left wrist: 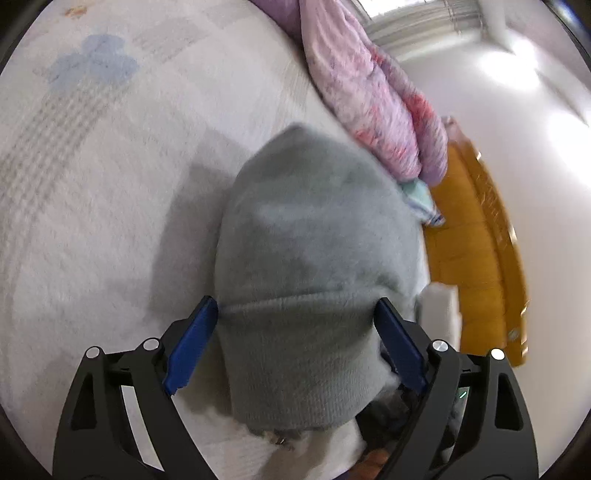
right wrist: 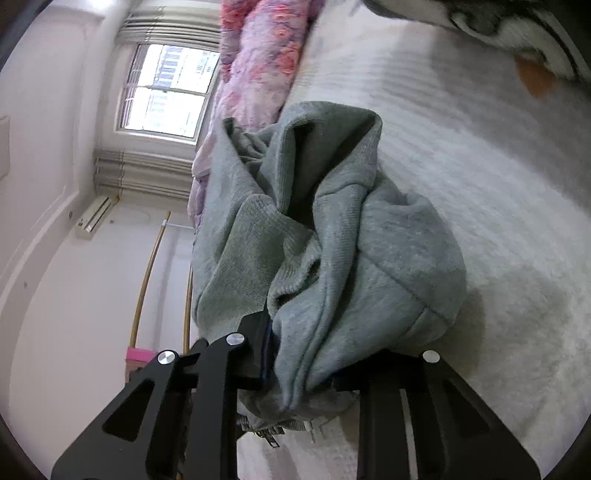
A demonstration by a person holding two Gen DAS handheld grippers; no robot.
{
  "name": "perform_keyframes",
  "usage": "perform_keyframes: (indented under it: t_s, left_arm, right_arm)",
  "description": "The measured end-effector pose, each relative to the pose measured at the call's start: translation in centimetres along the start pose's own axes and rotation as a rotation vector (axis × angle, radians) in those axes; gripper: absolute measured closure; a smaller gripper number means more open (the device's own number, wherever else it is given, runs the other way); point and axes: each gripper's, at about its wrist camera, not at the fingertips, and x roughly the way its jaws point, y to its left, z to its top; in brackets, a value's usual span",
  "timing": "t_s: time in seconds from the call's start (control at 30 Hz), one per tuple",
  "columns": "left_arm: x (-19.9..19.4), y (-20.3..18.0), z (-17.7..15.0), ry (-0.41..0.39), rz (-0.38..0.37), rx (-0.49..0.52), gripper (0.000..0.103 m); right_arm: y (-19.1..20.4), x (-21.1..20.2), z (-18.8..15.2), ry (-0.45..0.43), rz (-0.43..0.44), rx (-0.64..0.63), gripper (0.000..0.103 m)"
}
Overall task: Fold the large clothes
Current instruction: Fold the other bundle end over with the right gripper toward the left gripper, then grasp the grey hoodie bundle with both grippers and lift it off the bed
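Note:
A grey knit garment [left wrist: 314, 229] lies in a heap on the white bed sheet [left wrist: 110, 184]. Its ribbed hem runs between the blue pads [left wrist: 195, 339] of my left gripper [left wrist: 295, 301], whose jaws stand wide and do not squeeze it. In the right wrist view the same grey garment [right wrist: 369, 240] is bunched and lifted off the sheet [right wrist: 498, 177]. A thick fold of it is pinched in my right gripper [right wrist: 299, 354], which is shut on it. The fabric hides the right-hand pad. A zip end hangs below the grip.
A pink flowered quilt [left wrist: 369, 92] [right wrist: 258, 66] is rolled along the bed's far side, with a light blue cloth [left wrist: 421, 199] at its end. A yellow wooden bed edge [left wrist: 472, 240] borders the mattress. There is a window [right wrist: 170, 88] behind and a dark and white cloth [right wrist: 498, 22] at the top right.

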Motion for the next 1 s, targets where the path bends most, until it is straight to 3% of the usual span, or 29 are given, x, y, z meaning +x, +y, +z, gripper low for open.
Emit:
perform_keyframes:
  t_s: [0.03, 0.1, 0.27, 0.43, 0.5, 0.57, 0.67, 0.9, 1.0]
  left_arm:
    - [-0.7, 0.1, 0.8, -0.037, -0.015, -0.026, 0.017]
    - [-1.0, 0.2, 2.2, -0.037, -0.022, -0.052, 0.017]
    - [3.0, -0.3, 5.2, 0.066, 0.104, -0.001, 0.016]
    - [6.5, 0.0, 6.8, 0.099, 0.06, -0.04, 0.008]
    - [7.6, 0.3, 6.5, 0.099, 0.045, -0.04, 0.009]
    - [7.4, -0.3, 6.2, 0.061, 0.061, 0.027, 0.025]
    - [7.0, -1.6, 5.6, 0.032, 0.079, 0.101, 0.039]
    - [4.3, -4.8, 4.1, -0.025, 0.048, 0.22, 0.046]
    - [2.1, -7.2, 3.8, -0.054, 0.001, 0.242, 0.046]
  right_arm:
    - [0.1, -0.1, 0.1, 0.004, -0.002, -0.001, 0.083]
    - [-0.2, -0.1, 0.3, 0.015, -0.013, 0.003, 0.083]
    - [-1.0, 0.3, 0.5, 0.027, 0.003, 0.018, 0.083]
    - [-1.7, 1.2, 1.7, 0.035, 0.013, 0.049, 0.083]
    - [-2.1, 1.3, 2.0, 0.034, 0.019, 0.064, 0.083]
    - [-2.1, 1.5, 2.4, 0.033, 0.012, 0.055, 0.083]
    - [-1.1, 1.5, 2.7, 0.037, -0.022, 0.005, 0.083]
    - [3.6, 0.4, 2.7, 0.011, -0.138, -0.225, 0.085]
    - [6.0, -1.0, 2.7, -0.017, -0.132, -0.304, 0.085]
